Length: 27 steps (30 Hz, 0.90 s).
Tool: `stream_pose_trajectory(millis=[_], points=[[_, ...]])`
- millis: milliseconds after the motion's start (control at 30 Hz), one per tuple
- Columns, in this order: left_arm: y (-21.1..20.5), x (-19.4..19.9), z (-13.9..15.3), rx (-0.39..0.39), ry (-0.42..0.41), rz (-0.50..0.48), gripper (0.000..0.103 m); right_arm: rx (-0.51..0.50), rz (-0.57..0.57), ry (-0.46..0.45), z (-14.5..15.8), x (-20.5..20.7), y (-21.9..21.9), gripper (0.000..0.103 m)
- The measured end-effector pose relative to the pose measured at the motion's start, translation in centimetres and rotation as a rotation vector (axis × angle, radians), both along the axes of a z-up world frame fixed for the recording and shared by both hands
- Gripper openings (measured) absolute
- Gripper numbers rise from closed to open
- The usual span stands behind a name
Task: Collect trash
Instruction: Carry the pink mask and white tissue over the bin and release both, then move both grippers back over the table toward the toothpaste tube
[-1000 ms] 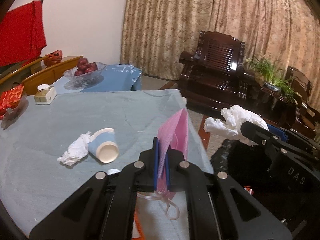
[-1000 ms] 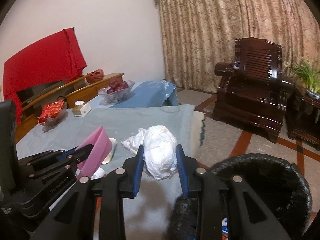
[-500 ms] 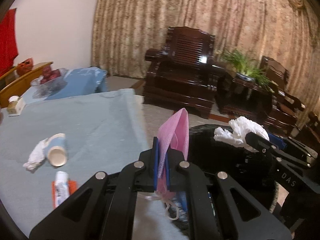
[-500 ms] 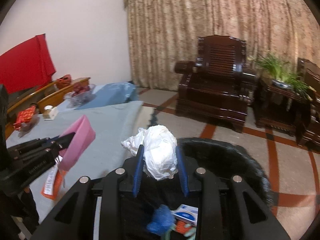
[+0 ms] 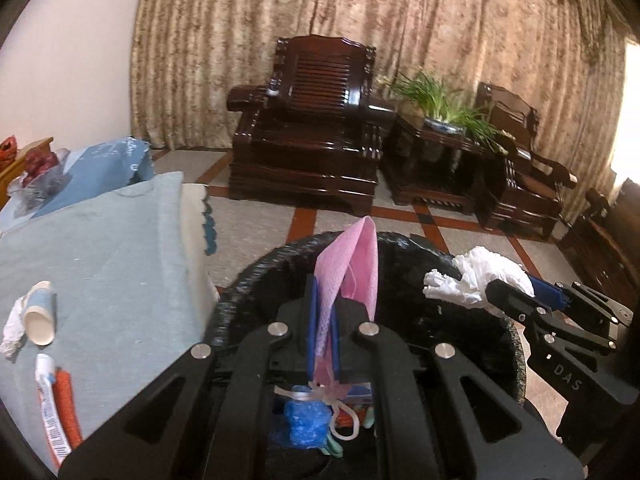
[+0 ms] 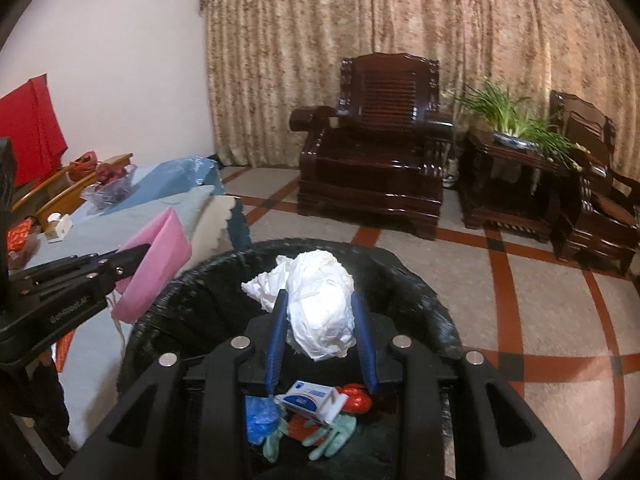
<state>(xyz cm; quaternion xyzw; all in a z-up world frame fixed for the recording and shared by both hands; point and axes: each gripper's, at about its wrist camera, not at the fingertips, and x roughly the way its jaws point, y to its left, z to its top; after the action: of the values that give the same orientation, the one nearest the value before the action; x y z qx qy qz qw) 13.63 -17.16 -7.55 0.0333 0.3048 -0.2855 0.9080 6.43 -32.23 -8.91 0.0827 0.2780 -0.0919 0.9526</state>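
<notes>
the pink face mask (image 5: 352, 268) stood upright, pinched near its lower edge by the left gripper (image 5: 323, 340), whose jaws were closed tight on it, the ear loops dangling below. it hung over the open mouth of the black bin (image 5: 248, 280), beside the table's edge. the crumpled white plastic bag (image 6: 320, 304) sat wedged between the blue pads of the right gripper (image 6: 322, 332), which was partly closed around it, also above the bin.

both pieces looked very light and soft: the mask would likely fold or flutter, and the bag would spring back when let go, so either might cling to a pad rather than drop cleanly. a hold low on the mask's fold and across the bag's bulk seemed sound.

in the bin lay a small white and blue box (image 6: 312, 398), a blue wad (image 6: 260, 420), pale green gloves (image 6: 332, 438) and something red (image 6: 356, 398). on the blue-grey tablecloth (image 5: 100, 248) a tipped paper cup (image 5: 40, 312), a white tissue (image 5: 12, 328) and a tube (image 5: 50, 400) were left, probably more trash to collect.
</notes>
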Motion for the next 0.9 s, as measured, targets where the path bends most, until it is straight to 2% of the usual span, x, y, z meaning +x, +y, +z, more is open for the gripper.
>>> stream_pose_trajectory(millis=[267, 467, 500, 567, 600, 633, 667, 767, 800, 833, 900], points=[[-2.7, 0.1, -2.6, 0.033, 0.032, -0.033, 0.005, 0.020, -0.037, 0.028, -1.6, -0.4, -1.8, 0.031], [-3.0, 0.5, -3.5, 0.042, 0.051, -0.056, 0.006, 0.026, -0.043, 0.044, -2.2, -0.2, -2.4, 0.032], [-3.2, 0.6, -3.6, 0.041, 0.055, -0.060, 0.009, 0.026, -0.046, 0.044, -2.3, -0.1, -2.5, 0.034], [-3.1, 0.6, -3.7, 0.032, 0.068, -0.070, 0.023, 0.026, -0.053, 0.046, -2.4, -0.1, -2.7, 0.039], [-2.9, 0.6, -3.8, 0.024, 0.075, -0.074, 0.043, 0.026, -0.057, 0.045, -2.4, -0.1, -2.7, 0.039], [-2.9, 0.5, -3.8, 0.017, 0.079, -0.074, 0.059, 0.027, -0.058, 0.045, -2.4, -0.1, -2.7, 0.043], [-2.7, 0.5, -3.8, 0.004, 0.082, -0.077, 0.061, 0.022, -0.063, 0.045, -2.4, -0.2, -2.8, 0.055], [-2.4, 0.4, -3.8, -0.003, 0.088, -0.086, 0.066, 0.018, -0.090, 0.028, -2.2, -0.5, -3.1, 0.078], [-2.2, 0.3, -3.6, -0.007, 0.084, -0.085, 0.071, 0.020, -0.097, 0.021, -2.2, -0.6, -3.2, 0.082], [-1.9, 0.2, -3.4, -0.010, 0.076, -0.081, 0.075, 0.022, -0.104, 0.013, -2.0, -0.8, -3.2, 0.091], [-1.3, 0.0, -2.8, -0.008, 0.052, -0.065, 0.079, 0.025, -0.109, -0.007, -1.7, -1.0, -3.0, 0.096]])
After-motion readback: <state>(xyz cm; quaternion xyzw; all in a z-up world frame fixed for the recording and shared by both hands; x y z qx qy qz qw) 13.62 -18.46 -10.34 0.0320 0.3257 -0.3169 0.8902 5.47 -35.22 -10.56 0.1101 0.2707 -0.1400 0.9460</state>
